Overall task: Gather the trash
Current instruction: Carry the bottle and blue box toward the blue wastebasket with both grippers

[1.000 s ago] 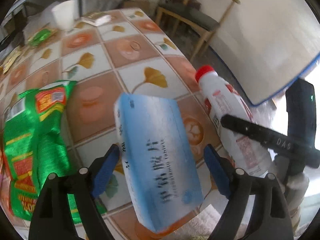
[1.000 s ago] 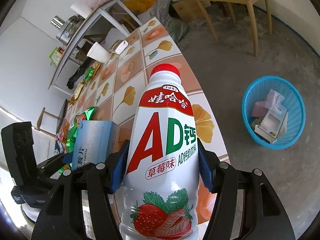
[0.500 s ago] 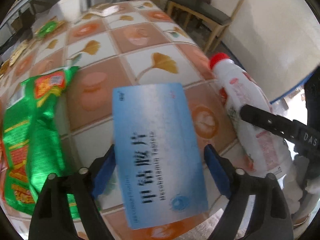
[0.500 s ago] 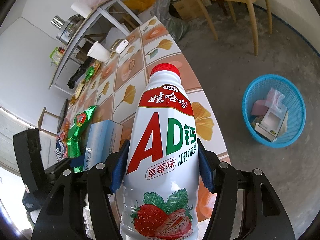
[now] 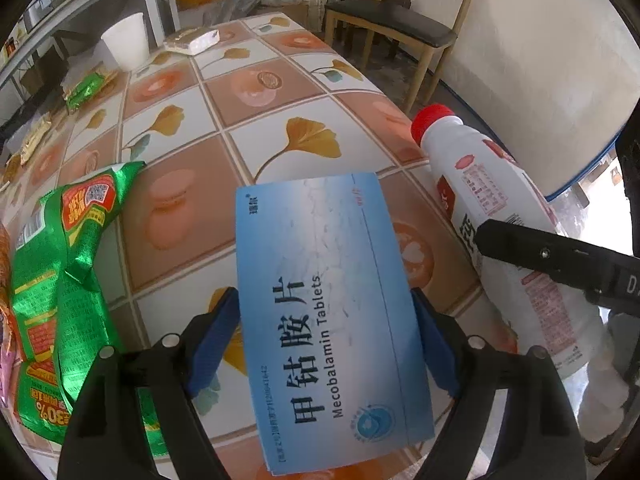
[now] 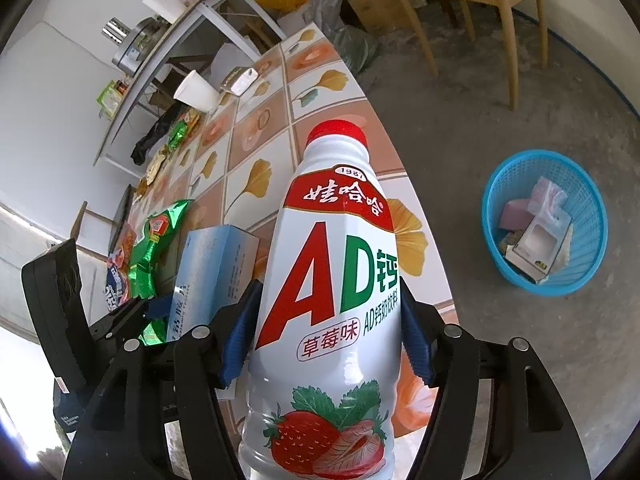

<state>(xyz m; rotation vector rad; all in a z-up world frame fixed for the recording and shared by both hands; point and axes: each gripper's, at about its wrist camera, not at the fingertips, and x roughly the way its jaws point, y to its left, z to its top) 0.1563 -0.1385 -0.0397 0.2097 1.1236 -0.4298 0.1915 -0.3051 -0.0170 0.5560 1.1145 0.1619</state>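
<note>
Right gripper (image 6: 326, 344): blue pads clamped on both sides of the drink bottle (image 6: 332, 280), which stands between the fingers with its long axis running forward along them, red cap at the far end. The bottle is white plastic with a strawberry print and red-and-green lettering; the cap is on, and the fill level cannot be told.

Left gripper (image 5: 324, 340): pads closed on the long edges of the tablet box (image 5: 324, 300), a flat blue carton whose long axis also runs forward from the fingers, held above the table (image 5: 248, 92).

Governing relation: the blue basket (image 6: 592, 256) sits on the floor ahead and to the right of the right fingers, well apart from the table edge. It already holds cartons and paper. In my judgement the right gripper is the nearer of the two.

Further out, left of the left fingers, a green snack bag (image 5: 68, 264) lies on the table; beyond it, a white paper cup (image 5: 124, 42) stands near the far end.
</note>
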